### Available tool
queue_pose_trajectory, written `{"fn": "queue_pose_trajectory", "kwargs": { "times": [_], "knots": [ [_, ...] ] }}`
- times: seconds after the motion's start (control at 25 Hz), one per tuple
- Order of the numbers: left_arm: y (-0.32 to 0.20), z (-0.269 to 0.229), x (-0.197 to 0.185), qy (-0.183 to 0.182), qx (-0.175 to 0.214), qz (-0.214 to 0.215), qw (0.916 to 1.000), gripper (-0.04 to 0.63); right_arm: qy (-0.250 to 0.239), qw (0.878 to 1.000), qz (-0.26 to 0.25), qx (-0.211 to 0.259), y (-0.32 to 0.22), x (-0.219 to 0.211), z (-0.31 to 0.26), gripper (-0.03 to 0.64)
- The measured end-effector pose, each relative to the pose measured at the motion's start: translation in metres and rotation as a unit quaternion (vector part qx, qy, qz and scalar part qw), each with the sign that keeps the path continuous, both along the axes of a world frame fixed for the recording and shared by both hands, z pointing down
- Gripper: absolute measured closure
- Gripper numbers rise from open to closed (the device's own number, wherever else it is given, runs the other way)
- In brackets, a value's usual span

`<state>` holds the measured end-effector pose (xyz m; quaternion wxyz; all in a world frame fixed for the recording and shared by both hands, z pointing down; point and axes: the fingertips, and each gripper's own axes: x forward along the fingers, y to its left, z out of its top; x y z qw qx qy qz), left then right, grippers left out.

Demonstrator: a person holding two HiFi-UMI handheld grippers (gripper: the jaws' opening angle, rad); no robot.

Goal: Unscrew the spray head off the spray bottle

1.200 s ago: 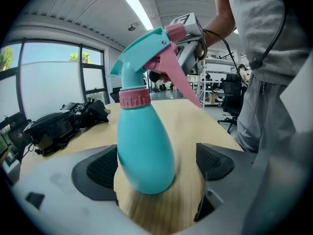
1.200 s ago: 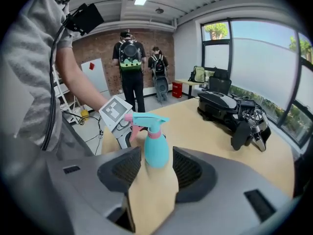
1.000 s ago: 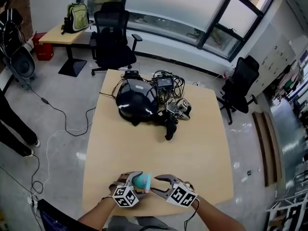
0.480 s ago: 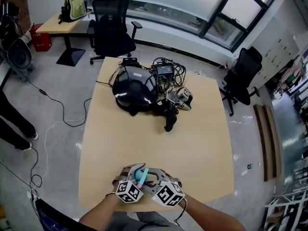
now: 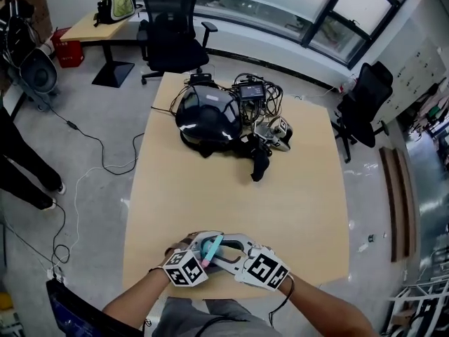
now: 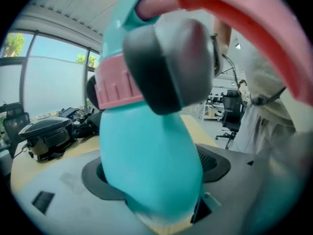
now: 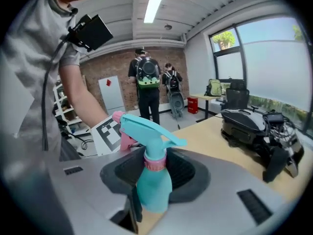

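spray bottle [image 7: 153,194]: turquoise, held over the bench [image 5: 235,202] at its 6 o'clock edge, between both grippers.
left gripper [image 6: 154,180]: comes in from 7 o'clock. Its jaws stand wide, have just narrowed, and clasp the fat body low down.
right gripper [image 7: 152,177]: comes in from 5 o'clock. Its jaws have just been closing with the bottle between them, and one dark pad [image 6: 168,65] lies against the neck just above the pink collar [image 7: 155,163].
spray head [image 7: 146,125]: seated on the bottle, not yet unscrewed.
step in hand: we judge it to be the taking of both grips.
doing it well: we would keep the body still in the left jaws, bite the ribbed collar rather than the trigger, and turn about the bottle's own axis. A hard squeeze may buckle the body.
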<state>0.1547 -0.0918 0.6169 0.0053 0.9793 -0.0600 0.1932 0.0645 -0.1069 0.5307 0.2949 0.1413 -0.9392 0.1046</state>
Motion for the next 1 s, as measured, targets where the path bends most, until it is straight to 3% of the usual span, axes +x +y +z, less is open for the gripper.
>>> {"fn": "queue_pose_trajectory", "kwargs": {
  "times": [0.12, 0.24, 0.32, 0.36, 0.48, 0.6, 0.72, 0.8, 0.92, 1.0],
  "knots": [
    [0.020, -0.021, -0.009, 0.006, -0.014, 0.064, 0.9978, 0.181, -0.010, 0.996, -0.084, -0.030, 0.013, -0.011, -0.018, 0.474],
    [0.046, -0.038, -0.017, 0.006, -0.033, 0.120, 0.9922, 0.181, -0.011, 0.980, -0.187, -0.074, 0.033, -0.015, -0.033, 0.474],
    [0.053, -0.046, -0.019, 0.004, -0.047, 0.124, 0.9912, 0.181, -0.009, 0.967, -0.236, -0.095, 0.039, -0.015, -0.042, 0.474],
    [0.049, -0.048, -0.020, 0.001, -0.052, 0.106, 0.9930, 0.181, -0.007, 0.965, -0.242, -0.097, 0.038, -0.016, -0.045, 0.474],
    [0.014, -0.054, -0.025, -0.005, -0.064, -0.007, 0.9979, 0.181, -0.012, 0.983, -0.172, -0.060, 0.018, -0.021, -0.048, 0.438],
    [-0.021, -0.062, -0.032, -0.001, -0.076, -0.116, 0.9904, 0.181, -0.053, 0.998, -0.031, 0.011, -0.002, -0.019, -0.054, 0.430],
    [-0.036, -0.069, -0.038, -0.025, -0.062, -0.176, 0.9820, 0.181, -0.096, 0.989, 0.090, 0.064, -0.012, -0.020, -0.070, 0.430],
    [-0.041, -0.070, -0.042, -0.051, -0.048, -0.200, 0.9773, 0.181, -0.092, 0.981, 0.141, 0.101, -0.017, -0.018, -0.077, 0.430],
    [-0.051, -0.066, -0.050, -0.080, -0.030, -0.228, 0.9698, 0.181, -0.057, 0.971, 0.166, 0.160, -0.026, -0.015, -0.081, 0.430],
    [-0.054, -0.066, -0.053, -0.083, -0.026, -0.233, 0.9686, 0.181, -0.047, 0.971, 0.166, 0.165, -0.029, -0.016, -0.081, 0.430]
  ]
}}
